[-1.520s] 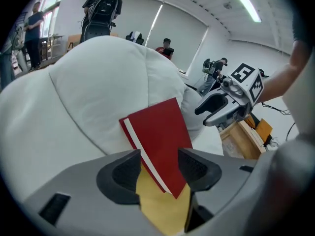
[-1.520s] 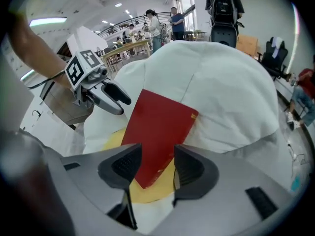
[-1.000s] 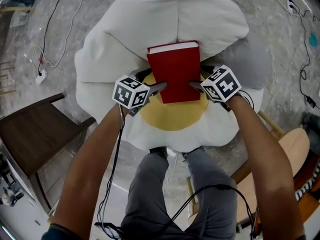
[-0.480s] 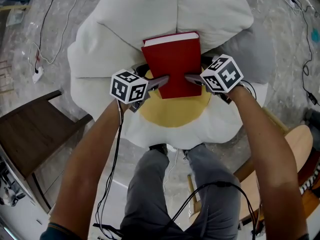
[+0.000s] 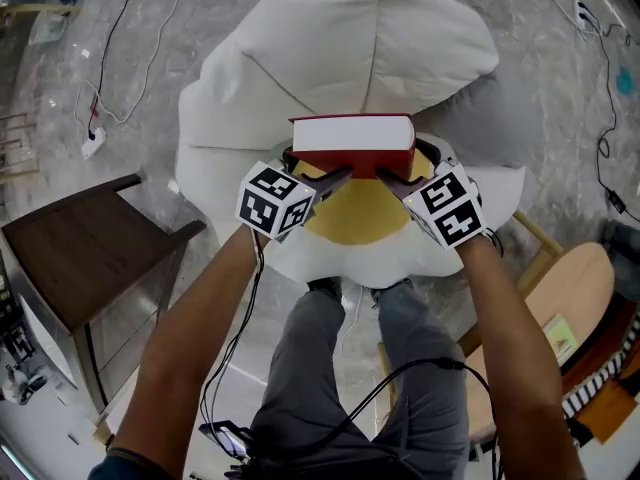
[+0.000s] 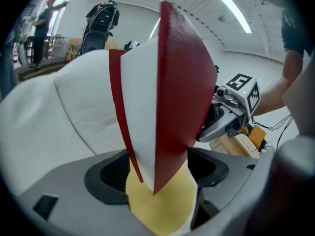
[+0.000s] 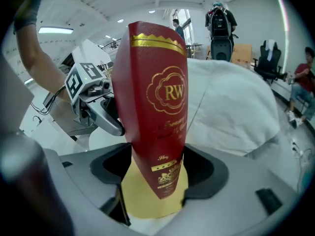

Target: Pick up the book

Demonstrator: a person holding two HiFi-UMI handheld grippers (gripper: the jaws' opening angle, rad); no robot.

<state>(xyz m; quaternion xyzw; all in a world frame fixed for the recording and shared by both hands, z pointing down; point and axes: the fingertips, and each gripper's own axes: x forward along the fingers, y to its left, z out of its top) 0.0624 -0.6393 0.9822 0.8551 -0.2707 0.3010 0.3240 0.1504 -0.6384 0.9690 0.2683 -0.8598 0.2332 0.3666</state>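
The red hardback book (image 5: pixel 352 146) hangs above the yellow middle of a white cushion seat (image 5: pixel 300 58), tipped so that its white page edge faces up at me. My left gripper (image 5: pixel 340 175) is shut on its left lower corner and my right gripper (image 5: pixel 392 178) on its right lower corner. In the left gripper view the book (image 6: pixel 167 102) stands between the jaws of the left gripper (image 6: pixel 160 173), page block and cover showing. In the right gripper view its gold-printed spine (image 7: pixel 157 112) stands between the jaws of the right gripper (image 7: pixel 155 173).
A dark wooden table (image 5: pixel 70 268) stands at the left, a round wooden seat (image 5: pixel 580 288) at the right. A grey cushion (image 5: pixel 490 118) lies behind the white one. Cables run over the floor (image 5: pixel 100 68). The person's legs (image 5: pixel 340 368) are below the grippers.
The book has come up off the cushion and tipped from lying flat to standing on edge. Both grippers rose with it and stayed on its lower corners.
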